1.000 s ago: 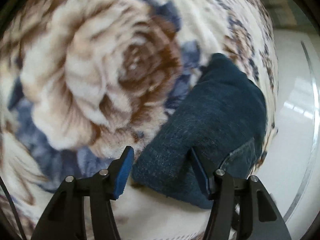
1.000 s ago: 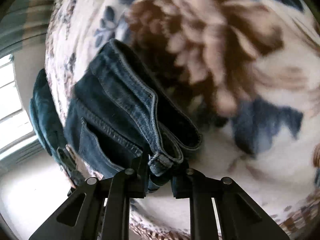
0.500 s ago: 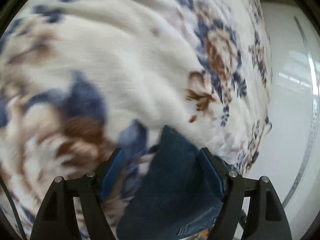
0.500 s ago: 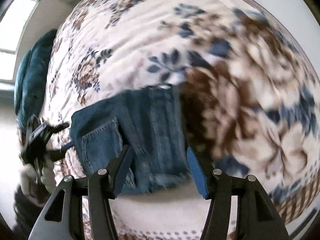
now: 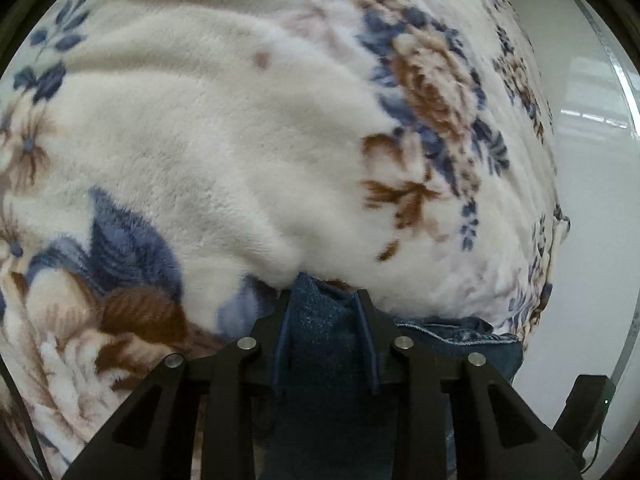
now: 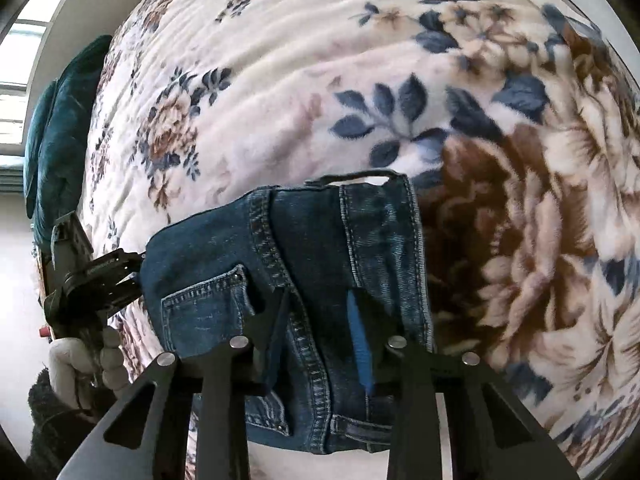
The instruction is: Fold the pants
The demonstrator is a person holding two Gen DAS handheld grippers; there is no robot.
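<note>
Dark blue jeans (image 6: 208, 256) lie folded on the floral blanket (image 6: 304, 80), back pocket up and waistband toward me. My right gripper (image 6: 320, 300) hovers over their middle with jaws closing; a seam runs between the blue pads (image 6: 358, 332), which do not visibly press on it. In the left wrist view my left gripper (image 5: 324, 300) points down at a corner of the jeans (image 5: 324, 352); denim fills the gap between its closing jaws and the pads press on it. The right wrist view shows that left gripper (image 6: 132, 272) at the jeans' left edge, held by a gloved hand (image 6: 76, 360).
The plush blanket (image 5: 224, 140) covers a bed whose edge drops to a white floor (image 5: 592, 200) at the right. A teal cushion (image 6: 60, 128) lies at the bed's far left, below a window (image 6: 24, 40).
My left gripper swept across the blanket to a corner of the jeans and closed on it. My right gripper let go of the waistband, rose and widened, leaving the jeans flat.
</note>
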